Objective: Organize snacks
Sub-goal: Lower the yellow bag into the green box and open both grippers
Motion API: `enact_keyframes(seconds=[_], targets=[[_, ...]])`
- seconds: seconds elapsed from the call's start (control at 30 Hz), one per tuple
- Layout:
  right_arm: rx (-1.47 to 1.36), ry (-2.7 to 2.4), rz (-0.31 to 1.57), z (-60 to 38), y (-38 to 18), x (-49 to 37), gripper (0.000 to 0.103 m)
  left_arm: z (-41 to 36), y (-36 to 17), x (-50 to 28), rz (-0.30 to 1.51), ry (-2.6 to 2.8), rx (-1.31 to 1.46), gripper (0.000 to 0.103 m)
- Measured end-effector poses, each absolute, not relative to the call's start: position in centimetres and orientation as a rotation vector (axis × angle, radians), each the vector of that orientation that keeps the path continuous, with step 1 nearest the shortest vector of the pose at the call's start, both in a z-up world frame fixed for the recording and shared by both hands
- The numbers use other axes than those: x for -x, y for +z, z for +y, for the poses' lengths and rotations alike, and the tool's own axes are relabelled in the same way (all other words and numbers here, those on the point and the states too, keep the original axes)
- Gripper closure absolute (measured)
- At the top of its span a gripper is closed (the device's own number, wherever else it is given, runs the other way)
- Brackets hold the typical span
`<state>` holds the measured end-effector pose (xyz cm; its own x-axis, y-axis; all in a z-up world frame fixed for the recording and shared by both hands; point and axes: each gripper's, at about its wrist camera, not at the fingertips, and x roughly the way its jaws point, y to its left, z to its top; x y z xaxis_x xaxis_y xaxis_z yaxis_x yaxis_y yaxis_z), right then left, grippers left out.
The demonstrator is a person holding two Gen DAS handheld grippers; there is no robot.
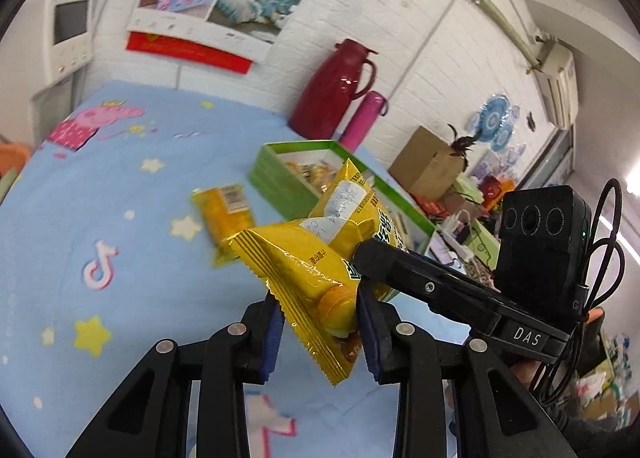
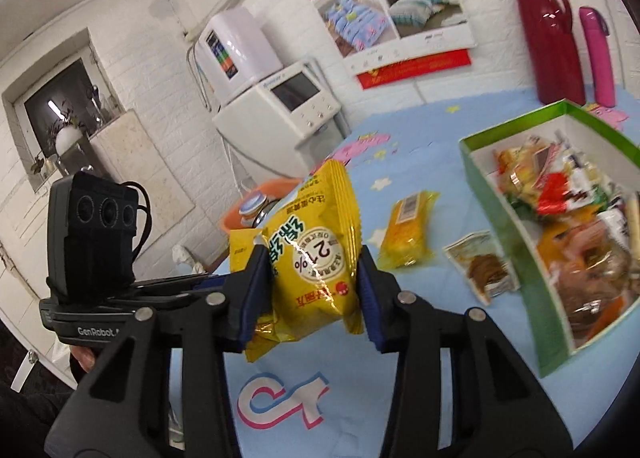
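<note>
Both grippers are clamped on yellow snack packets held up over the blue cartoon tablecloth [image 2: 400, 398]: the left gripper [image 1: 318, 332] pinches one yellow packet [image 1: 304, 278] by its crimped end, and the right gripper [image 2: 310, 290] squeezes a puffy yellow pouch [image 2: 316, 258] across its middle, I'd guess for dropping into the box. The green cardboard box [image 2: 516, 254], already stuffed with crinkly wrappers, sits ahead and right of the right gripper. A small orange packet [image 2: 408, 234] and a clear-wrapped brown snack [image 2: 486, 268] lie loose between gripper and box.

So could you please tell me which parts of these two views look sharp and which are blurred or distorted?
Left wrist view: the held yellow packet is sharp with foil glare; the loose yellow snack and green box are smeared. Right wrist view: the gripped yellow packet is crisp, the box contents blur. Both show fisheye bending and dark corners.
</note>
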<state>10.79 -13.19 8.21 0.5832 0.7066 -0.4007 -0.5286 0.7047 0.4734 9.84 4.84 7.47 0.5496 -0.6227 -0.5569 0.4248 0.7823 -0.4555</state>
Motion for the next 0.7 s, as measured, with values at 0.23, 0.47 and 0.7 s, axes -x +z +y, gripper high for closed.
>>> enact_keyframes(seconds=[0.23, 0.47, 0.7], targets=[[-0.333, 0.555, 0.505, -20.9, 11.4, -10.4, 0.057, -4.5, 11.1, -13.1, 0.73, -0.773, 0.173, 0.069], [-0.405, 0.418, 0.499, -27.6, 10.8, -13.1, 0.057, -12.6, 11.0, -17.7, 0.778, -0.833, 0.11, 0.068], [-0.468, 0.368, 0.562, -30.9, 8.3, -17.4, 0.057, -16.4, 8.7, -22.0, 0.834, -0.791, 0.069, 0.068]])
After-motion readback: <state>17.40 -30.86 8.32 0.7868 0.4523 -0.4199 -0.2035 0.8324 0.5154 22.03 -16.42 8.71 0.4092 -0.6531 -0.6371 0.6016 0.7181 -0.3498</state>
